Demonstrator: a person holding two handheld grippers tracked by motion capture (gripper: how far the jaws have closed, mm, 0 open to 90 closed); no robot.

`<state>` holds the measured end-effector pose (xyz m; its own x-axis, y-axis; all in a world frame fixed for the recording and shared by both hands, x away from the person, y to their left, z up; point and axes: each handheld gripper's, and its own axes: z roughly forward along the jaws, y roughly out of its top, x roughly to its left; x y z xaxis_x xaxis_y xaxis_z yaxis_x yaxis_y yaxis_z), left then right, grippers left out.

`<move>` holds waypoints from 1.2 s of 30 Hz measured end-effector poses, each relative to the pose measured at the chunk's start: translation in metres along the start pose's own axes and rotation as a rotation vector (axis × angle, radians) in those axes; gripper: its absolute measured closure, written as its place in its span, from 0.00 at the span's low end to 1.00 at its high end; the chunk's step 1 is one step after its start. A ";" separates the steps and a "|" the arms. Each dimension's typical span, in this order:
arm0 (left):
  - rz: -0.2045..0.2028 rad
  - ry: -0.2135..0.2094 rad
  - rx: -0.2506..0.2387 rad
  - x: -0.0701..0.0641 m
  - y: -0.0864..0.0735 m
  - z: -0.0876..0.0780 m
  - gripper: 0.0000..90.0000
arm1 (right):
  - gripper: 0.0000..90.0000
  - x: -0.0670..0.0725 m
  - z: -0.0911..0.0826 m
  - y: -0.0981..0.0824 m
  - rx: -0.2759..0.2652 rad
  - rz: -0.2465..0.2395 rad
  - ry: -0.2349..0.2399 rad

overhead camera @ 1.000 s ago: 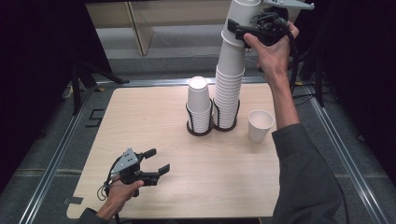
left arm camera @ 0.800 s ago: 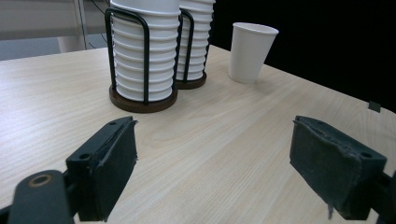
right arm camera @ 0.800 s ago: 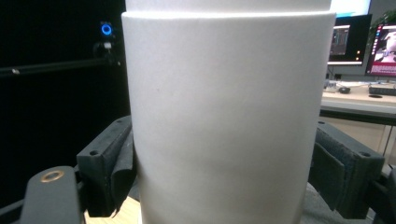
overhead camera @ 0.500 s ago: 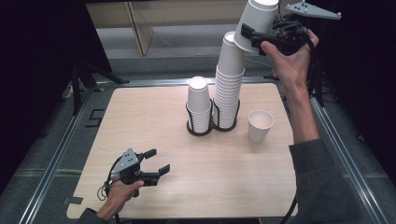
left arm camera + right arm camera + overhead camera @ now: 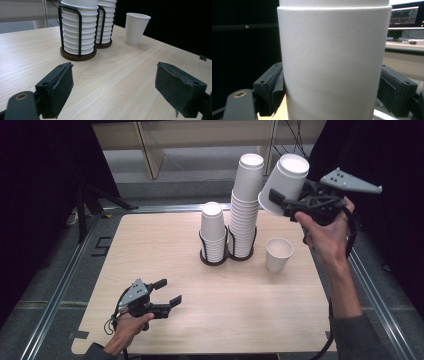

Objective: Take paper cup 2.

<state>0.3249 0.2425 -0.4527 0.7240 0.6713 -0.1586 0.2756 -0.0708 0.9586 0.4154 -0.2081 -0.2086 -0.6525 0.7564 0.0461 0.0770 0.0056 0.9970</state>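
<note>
My right gripper (image 5: 279, 200) is shut on a white paper cup (image 5: 286, 179) and holds it tilted in the air, just right of the top of the tall cup stack (image 5: 245, 205). In the right gripper view the held cup (image 5: 332, 62) sits between both pads (image 5: 273, 92). A shorter cup stack (image 5: 212, 232) stands left of the tall one, and both sit in a black wire holder (image 5: 215, 259). A single cup (image 5: 278, 254) stands upright on the table, right of the holder. My left gripper (image 5: 171, 291) rests open and holds nothing near the front left of the table (image 5: 150, 245).
In the left gripper view the open jaws point at the holder (image 5: 78, 53), with the single cup (image 5: 136, 28) farther right and bare wood between. Metal rails (image 5: 60, 285) run along the table's sides. A shelf unit (image 5: 200, 135) stands behind the table.
My right hand has carried the cup right and down, off the top of the tall stack. The left gripper has stayed in place.
</note>
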 end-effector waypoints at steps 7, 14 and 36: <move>0.008 -0.002 0.000 0.000 0.000 0.000 0.16 | 0.20 0.011 -0.003 -0.050 0.059 0.019 0.011; 0.014 0.000 0.005 0.000 -0.002 0.002 0.16 | 0.20 0.030 0.011 -0.097 0.106 0.046 0.068; 0.044 -0.010 0.023 -0.005 -0.003 0.004 0.16 | 0.20 0.072 0.058 -0.176 0.210 0.096 0.231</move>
<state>0.3230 0.2370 -0.4554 0.7419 0.6599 -0.1191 0.2578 -0.1168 0.9591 0.3986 -0.1172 -0.3841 -0.7866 0.5918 0.1760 0.2846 0.0947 0.9539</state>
